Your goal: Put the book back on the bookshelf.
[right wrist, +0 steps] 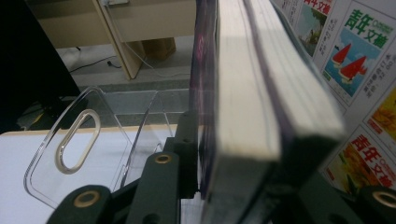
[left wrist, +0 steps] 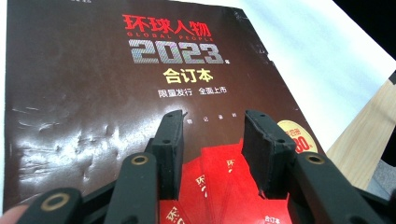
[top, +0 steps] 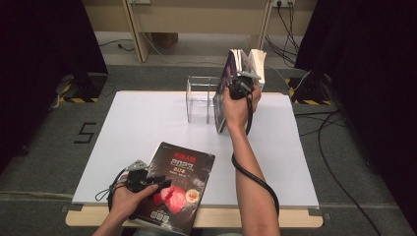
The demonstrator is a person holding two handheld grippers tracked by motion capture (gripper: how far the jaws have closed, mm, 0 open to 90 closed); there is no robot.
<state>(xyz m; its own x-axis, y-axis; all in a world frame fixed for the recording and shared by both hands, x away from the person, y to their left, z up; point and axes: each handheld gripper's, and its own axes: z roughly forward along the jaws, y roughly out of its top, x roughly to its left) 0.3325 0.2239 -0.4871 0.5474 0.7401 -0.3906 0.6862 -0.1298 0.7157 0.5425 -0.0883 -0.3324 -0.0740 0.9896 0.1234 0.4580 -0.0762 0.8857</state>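
Note:
A dark book (top: pixel 182 167) with a red emblem and "2023" on its cover (left wrist: pixel 93 93) lies flat at the table's front edge. My left gripper (top: pixel 164 183) rests low over its near part, open, its jaws (left wrist: pixel 212 121) apart above the cover with nothing between them. At the back, two thick books (top: pixel 246 61) stand upright at the right end of a clear acrylic rack (top: pixel 201 98) and splay apart at the top. My right gripper (top: pixel 241 83) straddles their near edge (right wrist: pixel 247 93). Its left jaw stands close beside the purple cover; the other jaw is hidden behind the pages.
A white sheet (top: pixel 137 128) covers the wooden table (top: pixel 216 217). The rack's left slots (right wrist: pixel 70 144) stand free. Black curtains flank both sides. Cables (top: pixel 339 182) trail on the floor at the right, and a taped "5" (top: pixel 84 132) marks the floor at the left.

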